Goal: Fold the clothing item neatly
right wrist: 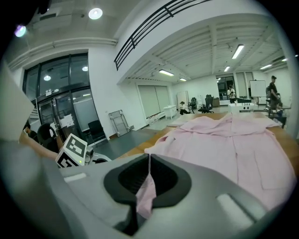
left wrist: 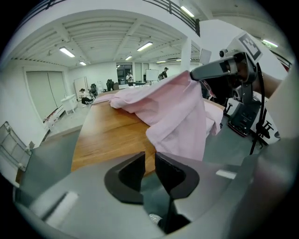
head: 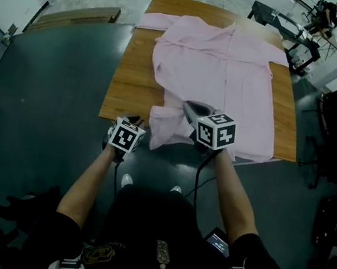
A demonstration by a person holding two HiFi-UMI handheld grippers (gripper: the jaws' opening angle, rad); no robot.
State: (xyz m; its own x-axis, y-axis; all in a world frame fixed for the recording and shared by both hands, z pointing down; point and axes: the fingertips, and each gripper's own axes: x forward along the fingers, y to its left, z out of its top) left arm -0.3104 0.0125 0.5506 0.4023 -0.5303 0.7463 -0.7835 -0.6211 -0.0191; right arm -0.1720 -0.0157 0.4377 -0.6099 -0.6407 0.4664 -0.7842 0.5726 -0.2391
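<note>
Nearest, two bare forearms (head: 88,178) stretched forward above a dark floor (head: 47,99), each ending in a set of tongs capped by a black-and-white marker cube (head: 216,131). Left tongs (left wrist: 149,158) just short of the near edge of the wooden desk (head: 128,86), jaws slightly parted and gripping nothing, only desk edge and floor visible through the gap. Right tongs (right wrist: 148,156) close beside them and a little further forward, clamped tight on a thin fold of the pink shirt (head: 220,69), with a strip of cloth trailing back between the closed jaws. Near-left corner of the shirt raised off the wood in that grip, hanging in loose folds over the desk's front edge. Beyond, the rest of the shirt spread flat across the desk, collar toward the far end, one sleeve stretched out to the far left. Further off, a large bright room with ceiling strip lights, other furniture, and a seated person (head: 323,16) in the distance.
</note>
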